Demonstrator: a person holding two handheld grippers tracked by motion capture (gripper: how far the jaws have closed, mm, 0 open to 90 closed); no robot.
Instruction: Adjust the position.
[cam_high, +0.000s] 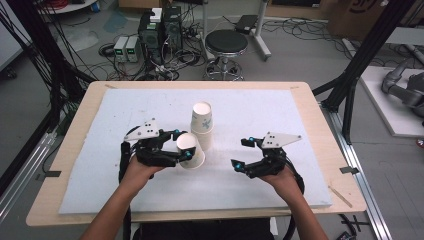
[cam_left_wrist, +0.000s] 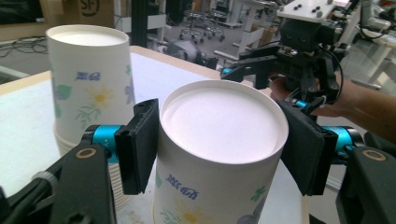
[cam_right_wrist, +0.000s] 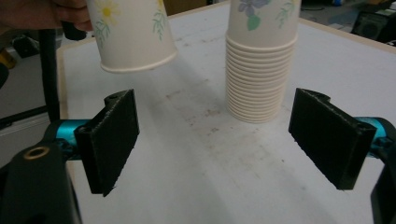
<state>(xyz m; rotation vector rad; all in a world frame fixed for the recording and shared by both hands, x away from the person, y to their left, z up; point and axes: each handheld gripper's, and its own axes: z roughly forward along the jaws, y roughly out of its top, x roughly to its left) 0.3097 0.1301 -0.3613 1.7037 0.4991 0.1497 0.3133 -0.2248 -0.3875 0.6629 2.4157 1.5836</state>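
- While the desk (cam_high: 310, 150) carries a white foam sheet (cam_high: 250, 185) over nearly its whole top, a stack of paper cups (cam_high: 202, 120) stands upside down near the sheet's middle and serves as the landmark for the rest
- Left gripper (cam_high: 184, 145), just in front of the stack and a little toward the person's left, is clamped on a single paper cup (cam_high: 192, 150), one black pad on each side of its wall; the left gripper view shows the pads pressing just below the cup's closed bottom, which faces up
- Right gripper (cam_high: 242, 153) sits in front of the stack toward the person's right, apart from it, jaws spread wide with nothing between them; in the right gripper view the stack (cam_right_wrist: 261, 65) shows beyond the bare sheet between the pads
- Single paper cup (cam_left_wrist: 219, 154), printed with flowers like the stack, is tilted and lifted off the sheet; from above it overlaps the stack's base, whereas the right gripper view (cam_right_wrist: 133, 37) shows a gap between them
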